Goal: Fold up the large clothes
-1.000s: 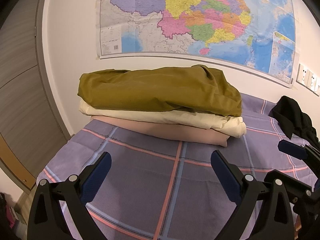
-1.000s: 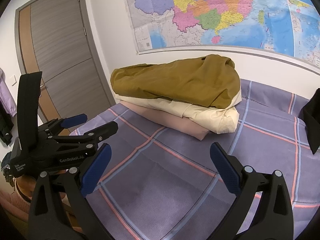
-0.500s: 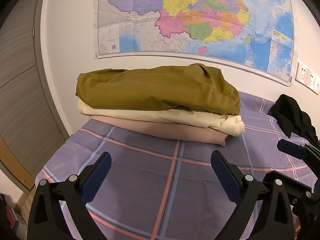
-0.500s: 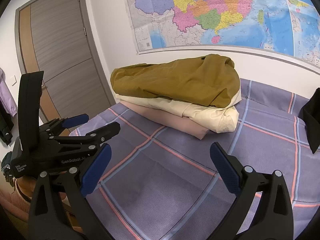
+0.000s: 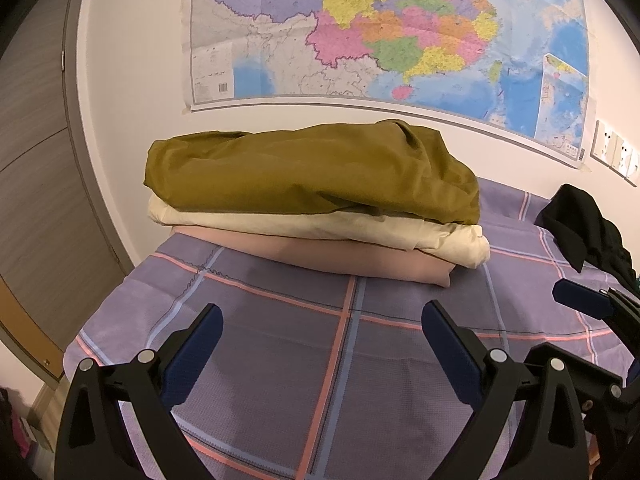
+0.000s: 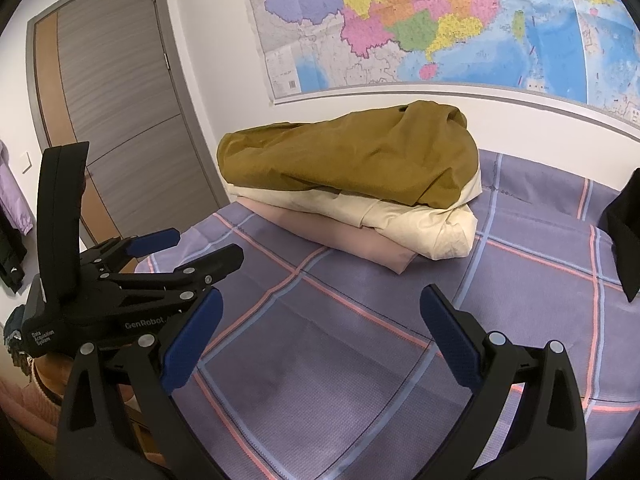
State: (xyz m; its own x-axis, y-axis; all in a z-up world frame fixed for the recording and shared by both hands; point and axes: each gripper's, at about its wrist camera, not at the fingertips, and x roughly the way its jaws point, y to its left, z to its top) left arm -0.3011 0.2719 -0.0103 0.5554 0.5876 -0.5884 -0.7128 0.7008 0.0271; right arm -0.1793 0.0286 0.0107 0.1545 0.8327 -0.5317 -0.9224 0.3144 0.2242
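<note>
Three folded garments are stacked on the bed against the wall: an olive one (image 5: 312, 172) (image 6: 352, 160) on top, a cream one (image 5: 320, 228) (image 6: 420, 220) under it, a pink one (image 5: 360, 260) (image 6: 340, 236) at the bottom. A black garment (image 5: 584, 228) (image 6: 624, 220) lies crumpled to the right. My left gripper (image 5: 320, 328) hovers open over the bedsheet in front of the stack, holding nothing. My right gripper (image 6: 320, 320) is open too, empty, just right of the left one, whose body (image 6: 120, 280) shows in the right wrist view.
The bed has a purple plaid sheet (image 5: 280, 360) (image 6: 360, 360). A large map (image 5: 380, 32) hangs on the white wall behind. A grey door (image 6: 112, 120) stands left of the bed. Wall sockets (image 5: 616, 152) sit at the right.
Both grippers have drifted slightly; in the left wrist view the stack sits a little lower and more central. Nothing was grasped or released.
</note>
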